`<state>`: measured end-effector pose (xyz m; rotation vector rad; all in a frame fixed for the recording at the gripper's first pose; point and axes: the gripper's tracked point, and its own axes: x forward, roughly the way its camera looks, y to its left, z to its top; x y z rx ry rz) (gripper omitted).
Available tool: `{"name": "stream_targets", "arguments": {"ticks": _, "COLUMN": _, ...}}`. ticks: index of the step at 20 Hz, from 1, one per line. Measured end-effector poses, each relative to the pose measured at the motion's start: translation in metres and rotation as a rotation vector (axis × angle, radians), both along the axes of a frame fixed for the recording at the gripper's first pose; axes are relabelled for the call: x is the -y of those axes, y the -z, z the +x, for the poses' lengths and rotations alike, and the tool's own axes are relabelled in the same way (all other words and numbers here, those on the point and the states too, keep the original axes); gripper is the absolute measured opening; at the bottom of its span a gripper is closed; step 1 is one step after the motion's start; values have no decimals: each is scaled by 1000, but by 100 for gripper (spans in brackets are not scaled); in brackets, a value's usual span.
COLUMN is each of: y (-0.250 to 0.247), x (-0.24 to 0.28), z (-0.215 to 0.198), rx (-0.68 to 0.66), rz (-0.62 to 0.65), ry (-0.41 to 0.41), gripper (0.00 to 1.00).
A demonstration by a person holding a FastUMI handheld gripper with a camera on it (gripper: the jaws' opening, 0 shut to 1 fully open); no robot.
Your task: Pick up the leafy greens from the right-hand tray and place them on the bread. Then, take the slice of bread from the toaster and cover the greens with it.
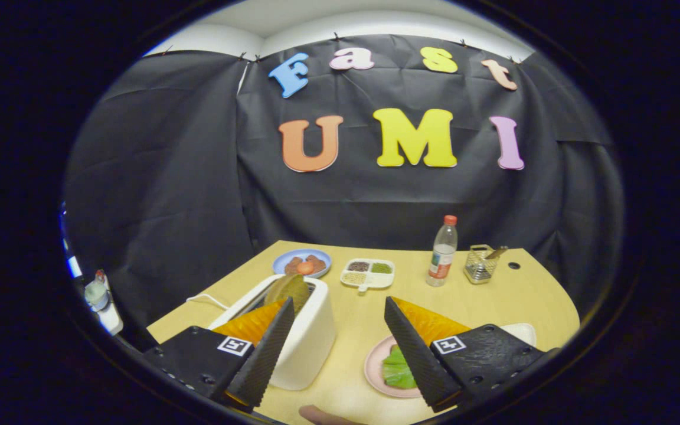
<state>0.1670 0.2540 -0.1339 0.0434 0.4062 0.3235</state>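
Gaping wide: gripper point(335, 345), holding nothing
Toaster point(293, 342): one, 11 o'clock; one bread slice point(288, 289) inside
Greens point(398, 369): one leaf, pink plate point(375, 366), 1 o'clock

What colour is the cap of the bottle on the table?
Red. The bottle shows it best in the gripper view, beyond the open hand-held gripper.
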Motion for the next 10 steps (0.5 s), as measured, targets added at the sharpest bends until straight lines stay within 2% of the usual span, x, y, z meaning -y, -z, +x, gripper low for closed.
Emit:
{"name": "stream_targets", "arguments": {"ticks": 6, "y": 20, "x": -59, "z": 29, "rx": -29, "rz": -13, "ry": -8, "gripper": 95}}
{"name": "stream_targets", "arguments": {"ticks": 10, "y": 37, "x": -75, "z": 49, "rx": -61, "rz": -47, "ry": 30, "gripper": 95}}
